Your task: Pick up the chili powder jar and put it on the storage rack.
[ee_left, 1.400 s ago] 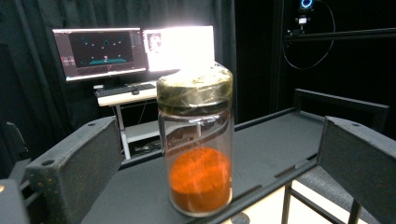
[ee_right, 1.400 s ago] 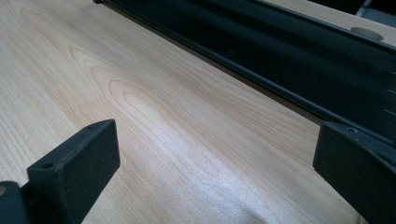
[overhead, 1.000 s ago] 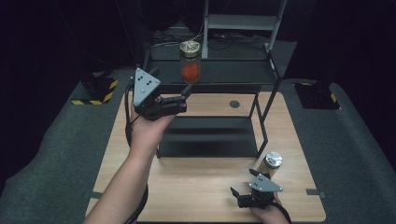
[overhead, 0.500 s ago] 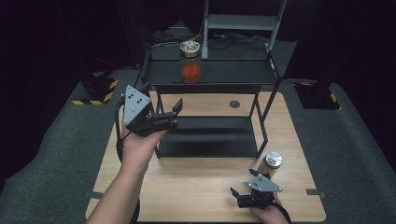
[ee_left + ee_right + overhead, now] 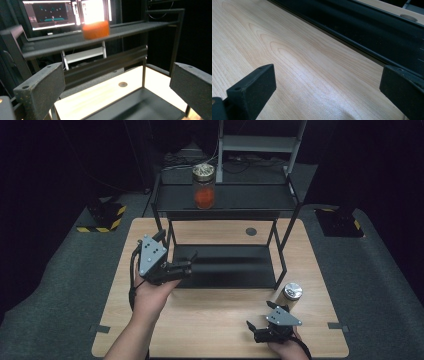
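Left tool point(image 5: 186, 266) hangs at 9 o'clock over the bench point(image 5: 210, 320), jaws wide, nothing between them, just beside the left post of the black rack point(image 5: 225, 200). A jar point(image 5: 204, 186) with red contents stands on the rack's top shelf, at 12 o'clock. Right tool point(image 5: 252, 328) sits at 5 o'clock near the bench's front edge, jaws wide, bare wood ahead. A metal-lidded can point(image 5: 291, 294) stands just behind it.
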